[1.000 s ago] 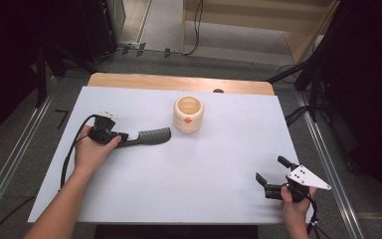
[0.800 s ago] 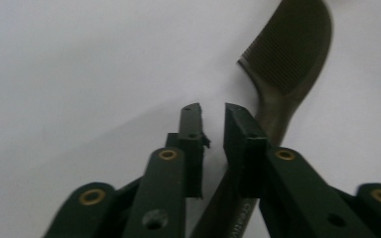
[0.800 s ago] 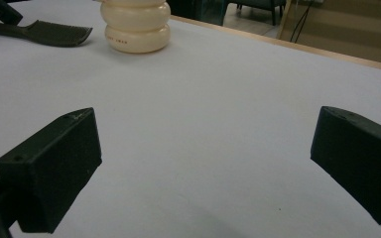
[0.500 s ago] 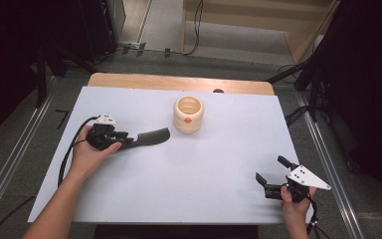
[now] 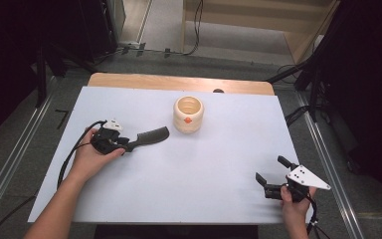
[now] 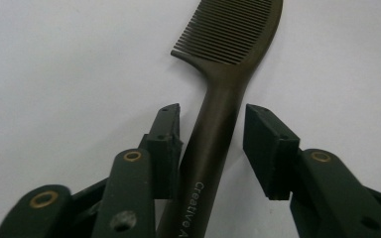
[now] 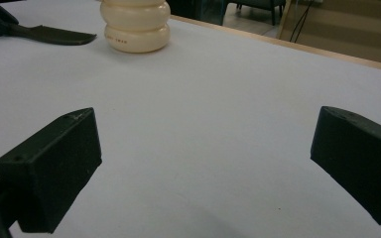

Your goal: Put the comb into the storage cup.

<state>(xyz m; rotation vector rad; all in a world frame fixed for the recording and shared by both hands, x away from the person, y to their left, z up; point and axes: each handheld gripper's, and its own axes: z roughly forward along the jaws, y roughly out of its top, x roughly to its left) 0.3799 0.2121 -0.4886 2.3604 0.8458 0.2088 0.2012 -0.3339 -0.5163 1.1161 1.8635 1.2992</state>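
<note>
A dark comb lies flat on the white table, teeth toward the cream cup. My left gripper straddles its handle. In the left gripper view the handle of the comb runs between the pads, close against the left pad with a visible gap at the right one. The left gripper is open. Its jaws spread and have just been closing a little, with the handle between them. My right gripper rests near the table's front right, open wide with nothing between its pads.
A cream ribbed cup with an orange mark stands mid-table toward the back, also in the right gripper view as the cup beside the comb. The white tabletop ends on a wooden strip at the back.
The left gripper's jaws have spread apart from the comb handle they were shut on. The comb lies in the same place. The right gripper has not moved.
</note>
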